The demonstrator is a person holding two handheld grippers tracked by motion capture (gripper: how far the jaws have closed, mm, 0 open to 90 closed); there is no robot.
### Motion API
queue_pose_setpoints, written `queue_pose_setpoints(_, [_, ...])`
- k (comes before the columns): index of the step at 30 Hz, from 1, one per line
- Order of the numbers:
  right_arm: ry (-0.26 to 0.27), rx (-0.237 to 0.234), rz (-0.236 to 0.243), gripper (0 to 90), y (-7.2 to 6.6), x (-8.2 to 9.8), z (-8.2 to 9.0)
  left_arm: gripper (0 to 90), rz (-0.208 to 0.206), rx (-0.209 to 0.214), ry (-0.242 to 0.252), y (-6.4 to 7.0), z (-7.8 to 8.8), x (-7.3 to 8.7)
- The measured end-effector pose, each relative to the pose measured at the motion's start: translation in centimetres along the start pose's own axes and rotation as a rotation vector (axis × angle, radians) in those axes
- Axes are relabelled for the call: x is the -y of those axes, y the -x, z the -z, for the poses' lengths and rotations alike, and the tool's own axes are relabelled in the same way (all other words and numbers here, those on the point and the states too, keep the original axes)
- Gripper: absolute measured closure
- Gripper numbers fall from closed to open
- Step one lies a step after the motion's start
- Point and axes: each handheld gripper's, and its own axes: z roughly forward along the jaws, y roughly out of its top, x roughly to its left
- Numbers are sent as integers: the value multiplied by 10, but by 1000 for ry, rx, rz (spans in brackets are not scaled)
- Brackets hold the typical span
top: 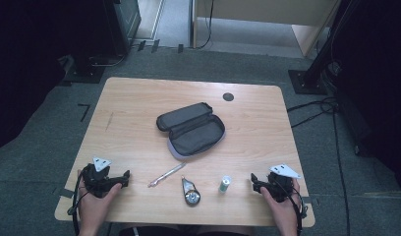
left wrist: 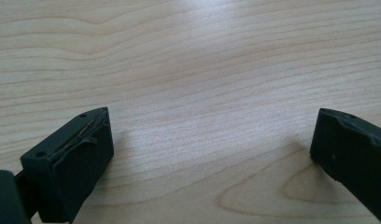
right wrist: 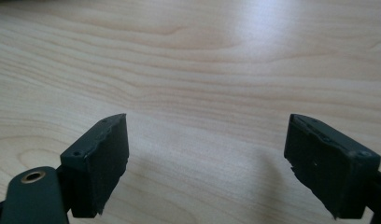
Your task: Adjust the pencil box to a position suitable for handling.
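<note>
Both claws, left [top: 124, 178] and right [top: 255, 181], gaped empty at the tabletop's [top: 139, 98] near corners; the pen [top: 166, 175] between looked light, stiff, slippery, best pinched mid-barrel

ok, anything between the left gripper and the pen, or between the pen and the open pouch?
Nothing visible. The left gripper is open, with bare table between it and the pen. Bare wood also runs from the pen up to the open pouch.
</note>
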Motion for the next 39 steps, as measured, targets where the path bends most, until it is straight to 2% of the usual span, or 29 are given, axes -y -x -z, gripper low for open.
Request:
queue_pose_setpoints(4, [29,-9,13,145,-3,-10,7,0,-2,1,-1,0,0,0])
queue_pose_setpoints(11, [54,-13,36,148,-6,-24,10,0,-2,1,0,0,0,0])
queue_pose_setpoints(19, [88,-13,54,206,-7,-43,12,0,-2,2,0,0,0,0])
queue_pose_setpoints(23, [98,-11,78,224,-8,-53,12,0,-2,1,0,0,0,0])
queue_pose_setpoints(27, [112,-29,85,240,-10,-63,11,0,-2,1,0,0,0,0])
queue_pose_setpoints(32, [120,-45,117,248,-12,-77,7,0,-2,2,0,0,0,0])
queue_pose_setpoints(34, [128,-56,110,250,-13,-82,6,0,-2,2,0,0,0,0])
queue_pose_setpoints(37, [145,-76,112,318,-15,-90,5,0,-2,2,0,0,0,0])
queue_pose_setpoints(39, [154,-85,123,325,-17,-96,4,0,-2,2,0,0,0,0])
